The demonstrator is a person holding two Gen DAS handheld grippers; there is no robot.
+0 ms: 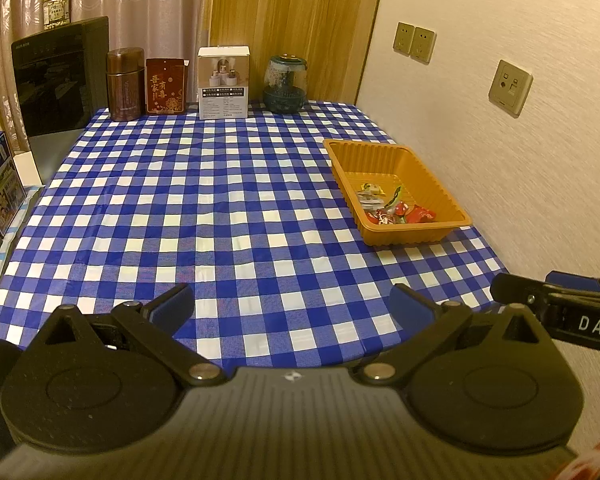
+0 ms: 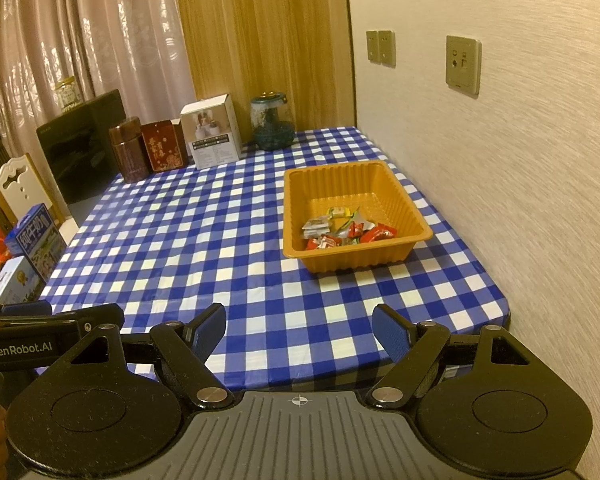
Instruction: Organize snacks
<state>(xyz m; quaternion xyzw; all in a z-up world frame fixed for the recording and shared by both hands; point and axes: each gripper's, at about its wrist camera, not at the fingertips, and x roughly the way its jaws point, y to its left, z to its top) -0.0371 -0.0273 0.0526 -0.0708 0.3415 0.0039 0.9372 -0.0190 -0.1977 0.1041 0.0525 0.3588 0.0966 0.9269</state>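
Snacks (image 2: pixel 346 230) were seen gathered in the near end of an orange tray (image 2: pixel 414 216), which stood on the table (image 1: pixel 204 208) toward its right edge, near the wall. Small wrapped pieces were made out there: red ones at the tray's near wall, pale and yellowish ones just behind them. What kinds they were could not be told.

Nearest the cameras, both tongs were held over the near edge of the table. The left gripper (image 1: pixel 292 304) was seen with its blue pads spread wide and nothing between them. The right gripper (image 2: pixel 299 328) was likewise spread apart and held nothing. Both were kept well apart from the tray. Each was caught side-on at the margin of the other's view.

A blue-and-white checked cloth (image 2: pixel 204 240) was spread over the whole table. Along the far edge a row of things was set: a brown canister (image 1: pixel 125 84) at the left, a red box (image 1: pixel 165 86) just beside it, a white box (image 1: pixel 223 82) next, and a dark glass jar (image 1: pixel 286 84) toward the far right corner. A black appliance (image 1: pixel 60 76) was stood at the far left corner, with a small jar (image 1: pixel 56 8) on top of it.
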